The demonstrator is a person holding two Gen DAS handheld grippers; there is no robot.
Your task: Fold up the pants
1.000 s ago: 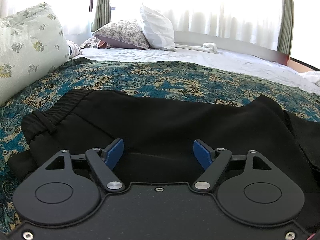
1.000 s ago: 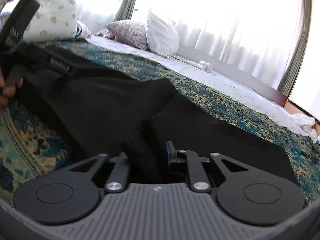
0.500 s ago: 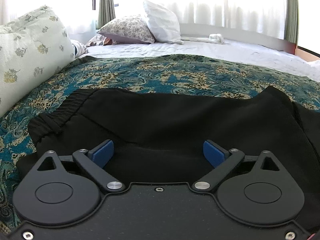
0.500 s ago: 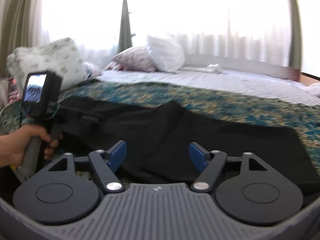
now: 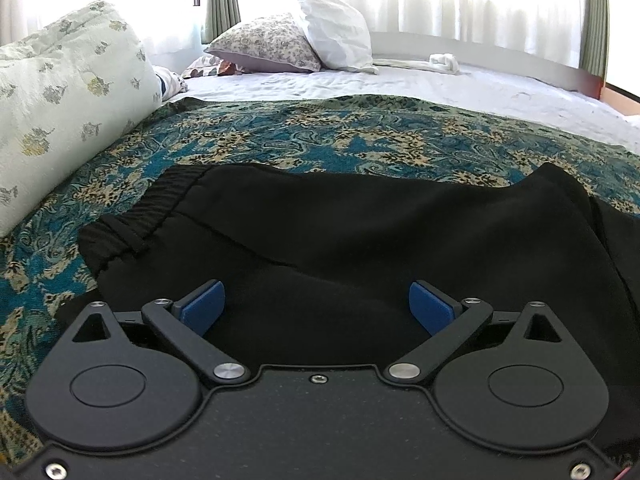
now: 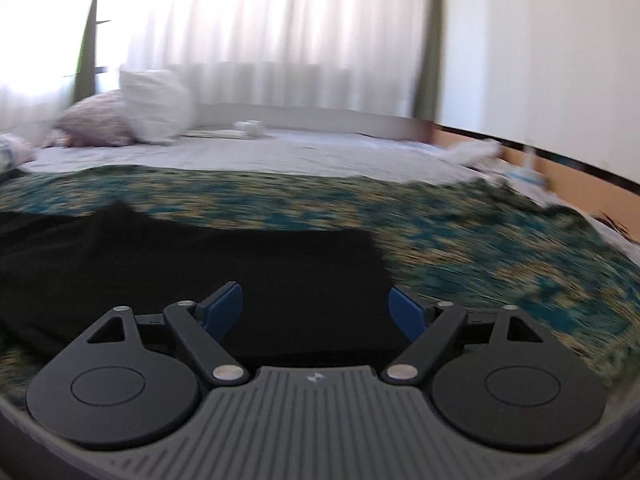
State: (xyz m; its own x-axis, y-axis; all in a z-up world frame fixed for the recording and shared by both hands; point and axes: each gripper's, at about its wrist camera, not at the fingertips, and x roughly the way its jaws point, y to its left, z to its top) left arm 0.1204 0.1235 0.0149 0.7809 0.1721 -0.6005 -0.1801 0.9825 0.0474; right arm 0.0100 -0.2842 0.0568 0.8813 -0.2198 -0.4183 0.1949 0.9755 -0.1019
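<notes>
Black pants (image 5: pixel 360 232) lie flat on a teal patterned bedspread (image 5: pixel 320 140), the elastic waistband (image 5: pixel 160 204) at the left. My left gripper (image 5: pixel 316 304) is open and empty, just above the waist part of the pants. In the blurred right wrist view the legs of the pants (image 6: pixel 224 264) run left to right and end at the hem (image 6: pixel 372 256). My right gripper (image 6: pixel 316 308) is open and empty above the leg end.
A large pale floral pillow (image 5: pixel 60 100) lies at the left of the bed. A patterned pillow (image 5: pixel 264 44) and a white pillow (image 5: pixel 336 32) lean by the curtained window. White sheet (image 6: pixel 260 152) covers the far bed. A wall stands at the right (image 6: pixel 540 60).
My right gripper let go of the pants fabric, opened, and swung right toward the leg end. My left gripper opened wider and drew back slightly.
</notes>
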